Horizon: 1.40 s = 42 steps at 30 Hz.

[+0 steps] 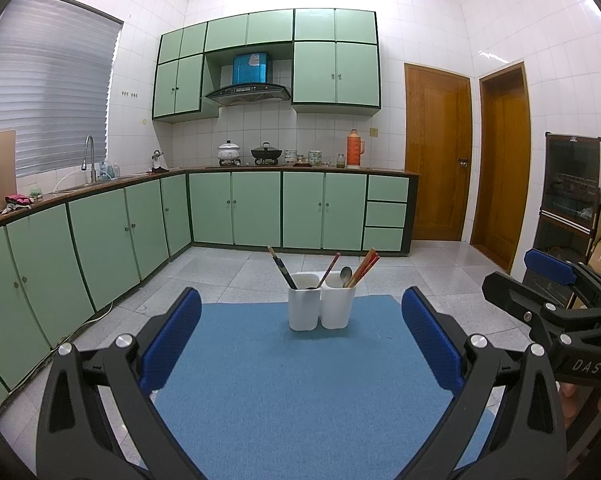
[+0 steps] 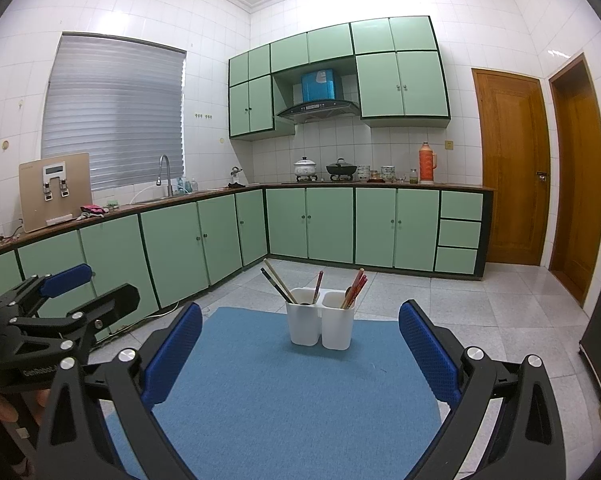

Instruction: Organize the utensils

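- We saw a white two-cup holder [image 1: 321,307] standing upright at the far end of a blue mat [image 1: 292,392] on the bench.
- Its left cup held dark chopsticks [image 1: 283,269] and one reddish stick; the right cup held a spoon [image 1: 345,274] and reddish chopsticks [image 1: 365,266], all leaning outward.
- Our left gripper [image 1: 300,336] hovered over the mat's near part, jaws spread wide, empty, well short of the holder.
- Our right gripper [image 2: 300,344] hung alongside, likewise spread and empty.
- Green cabinets [image 1: 256,208] lined the walls behind.
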Available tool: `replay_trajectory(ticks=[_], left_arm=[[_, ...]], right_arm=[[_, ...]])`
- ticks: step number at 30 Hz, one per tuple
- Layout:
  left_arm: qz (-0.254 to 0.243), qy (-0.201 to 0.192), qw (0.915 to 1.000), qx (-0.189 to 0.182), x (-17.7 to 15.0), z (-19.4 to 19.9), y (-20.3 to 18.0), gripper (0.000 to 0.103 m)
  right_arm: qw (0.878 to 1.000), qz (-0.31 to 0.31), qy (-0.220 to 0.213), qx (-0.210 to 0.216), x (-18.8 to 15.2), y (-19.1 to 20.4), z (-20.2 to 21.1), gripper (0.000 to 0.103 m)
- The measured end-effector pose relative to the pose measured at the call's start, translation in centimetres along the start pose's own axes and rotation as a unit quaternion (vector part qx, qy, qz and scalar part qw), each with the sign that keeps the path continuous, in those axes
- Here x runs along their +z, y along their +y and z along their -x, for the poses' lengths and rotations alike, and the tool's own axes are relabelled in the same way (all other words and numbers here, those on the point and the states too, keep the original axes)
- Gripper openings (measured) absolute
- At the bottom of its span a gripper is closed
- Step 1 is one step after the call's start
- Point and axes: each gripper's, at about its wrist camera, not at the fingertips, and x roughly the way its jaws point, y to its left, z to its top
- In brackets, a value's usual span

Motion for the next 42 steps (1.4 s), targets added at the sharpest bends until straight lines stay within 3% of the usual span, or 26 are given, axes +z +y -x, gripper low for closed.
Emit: replay_trajectory(ticks=[42], left_arm=[[-0.002,0.001,1.0,0.004,-0.2,0.1,0.9,0.097]], right_arm=[[1.0,0.0,0.001,0.0,0.1,0.0,0.0,0.097]])
